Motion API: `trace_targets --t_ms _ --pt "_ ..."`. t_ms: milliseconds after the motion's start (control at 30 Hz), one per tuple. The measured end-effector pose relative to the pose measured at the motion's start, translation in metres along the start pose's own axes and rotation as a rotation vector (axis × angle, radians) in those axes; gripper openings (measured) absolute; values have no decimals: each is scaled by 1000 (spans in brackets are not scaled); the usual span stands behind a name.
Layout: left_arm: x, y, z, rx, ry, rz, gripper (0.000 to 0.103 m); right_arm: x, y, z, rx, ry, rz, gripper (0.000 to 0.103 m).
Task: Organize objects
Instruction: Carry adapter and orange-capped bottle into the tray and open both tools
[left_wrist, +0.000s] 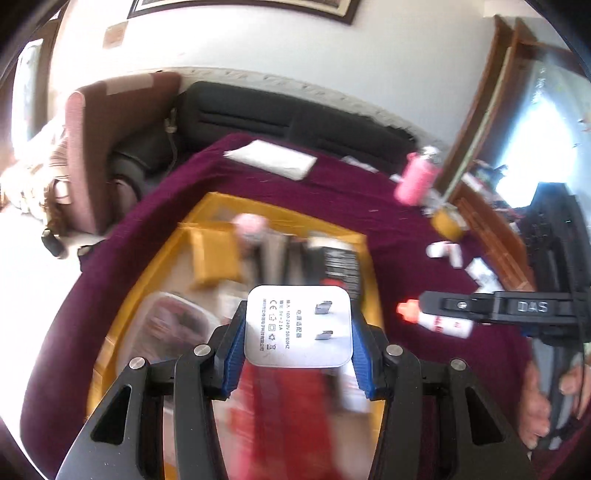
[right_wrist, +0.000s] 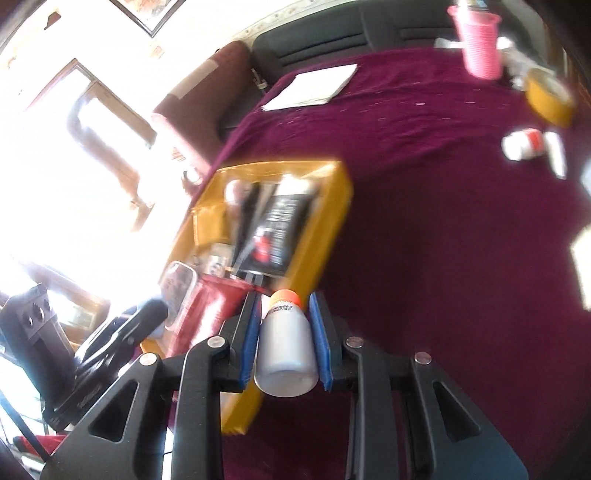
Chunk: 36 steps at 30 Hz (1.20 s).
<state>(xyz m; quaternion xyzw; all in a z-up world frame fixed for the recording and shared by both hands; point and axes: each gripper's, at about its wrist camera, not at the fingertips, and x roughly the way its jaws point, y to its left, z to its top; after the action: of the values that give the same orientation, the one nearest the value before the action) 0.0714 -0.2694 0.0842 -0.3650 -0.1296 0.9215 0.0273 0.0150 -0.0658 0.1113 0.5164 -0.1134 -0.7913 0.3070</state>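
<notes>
Left wrist, left hand-held gripper clamping white charger, right hand-held gripper clamping bottle

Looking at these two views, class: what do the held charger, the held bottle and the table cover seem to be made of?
Charger: likely smooth white plastic with metal prongs, slightly glossy. Bottle: probably matte white plastic, orange cap. Table cover: maroon fabric, perhaps velvety; soft folds, lint specks.
</notes>
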Motion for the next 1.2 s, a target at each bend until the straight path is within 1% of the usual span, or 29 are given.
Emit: trace_targets --t_ms 133,233,267,333,367,433,533,767,933,1067,1133,1200 --pt "32 34 12 -47 56 43 43 42 23 18 9 20 -17 25" --pt "51 53 13 -98 96 38 43 68 34 32 18 34 -33 25" --pt "55 54 13 -101 102 43 43 77 37 37 20 40 -42 25" --pt "63 60 13 -125 131 25 43 91 41 46 21 49 -60 25" --pt "66 60 14 -127 134 28 43 99 43 52 20 52 -75 25" --pt "69 57 15 -111 131 52 43 110 44 61 21 58 -98 25" --pt "75 55 15 -102 147 55 43 127 44 75 29 76 -115 24" --pt "83 52 16 -91 178 73 43 148 48 91 21 89 -154 24" --pt "83 53 16 -104 185 75 43 162 49 97 6 91 -213 25" --pt "81 57 17 -133 176 59 45 163 51 95 9 98 -205 25" --pt "80 61 18 -162 166 41 51 158 51 93 25 94 -191 28" --pt "75 63 18 -184 153 26 53 147 51 92 29 68 -179 30"
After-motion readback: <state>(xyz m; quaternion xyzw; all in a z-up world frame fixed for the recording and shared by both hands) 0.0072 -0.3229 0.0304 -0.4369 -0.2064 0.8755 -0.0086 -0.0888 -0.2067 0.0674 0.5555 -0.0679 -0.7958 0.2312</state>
